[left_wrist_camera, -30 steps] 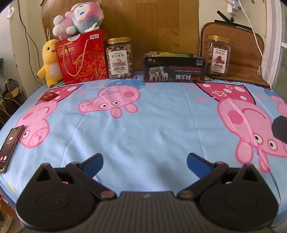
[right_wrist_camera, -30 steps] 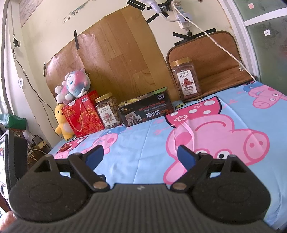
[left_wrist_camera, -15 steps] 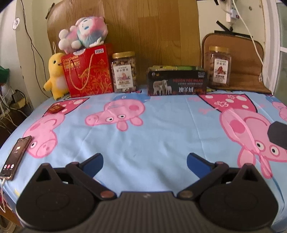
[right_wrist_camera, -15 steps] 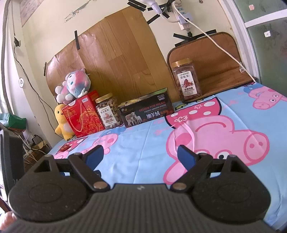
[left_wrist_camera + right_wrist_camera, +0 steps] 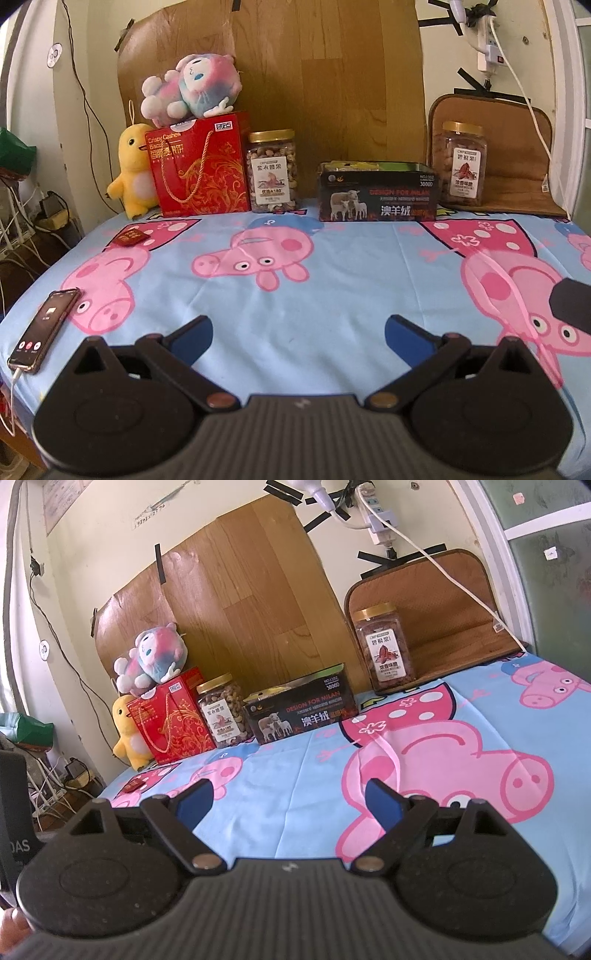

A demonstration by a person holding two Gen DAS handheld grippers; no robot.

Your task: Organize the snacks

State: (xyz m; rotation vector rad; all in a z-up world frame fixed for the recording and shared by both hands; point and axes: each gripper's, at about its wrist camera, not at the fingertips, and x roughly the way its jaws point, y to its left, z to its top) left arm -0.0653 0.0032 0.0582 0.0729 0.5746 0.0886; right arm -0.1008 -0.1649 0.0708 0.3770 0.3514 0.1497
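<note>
Snacks line the back of the table against the wall. From the left stand a red cashew biscuit gift box [image 5: 201, 166] [image 5: 171, 722], a nut jar [image 5: 272, 171] [image 5: 221, 710] with a gold lid, a black box [image 5: 376, 192] [image 5: 301, 709] with sheep on it, and a second nut jar [image 5: 463, 164] [image 5: 386, 650] at the right. My left gripper [image 5: 298, 334] is open over the front of the table, nothing between its blue pads. Further right, my right gripper [image 5: 288, 801] is open and empty too. Both are far from the snacks.
A pink plush [image 5: 192, 88] lies on the red box, a yellow duck plush [image 5: 135, 170] beside it. A phone [image 5: 42, 328] lies near the table's left edge, a small red packet [image 5: 129, 236] further back. The cartoon-pig cloth [image 5: 332, 280] covers the table. A brown cushion [image 5: 517, 147] leans at the back right.
The left wrist view has tilted up: the snacks and phone sit lower in frame and more wall shows. The right gripper has barely moved. Both stay open.
</note>
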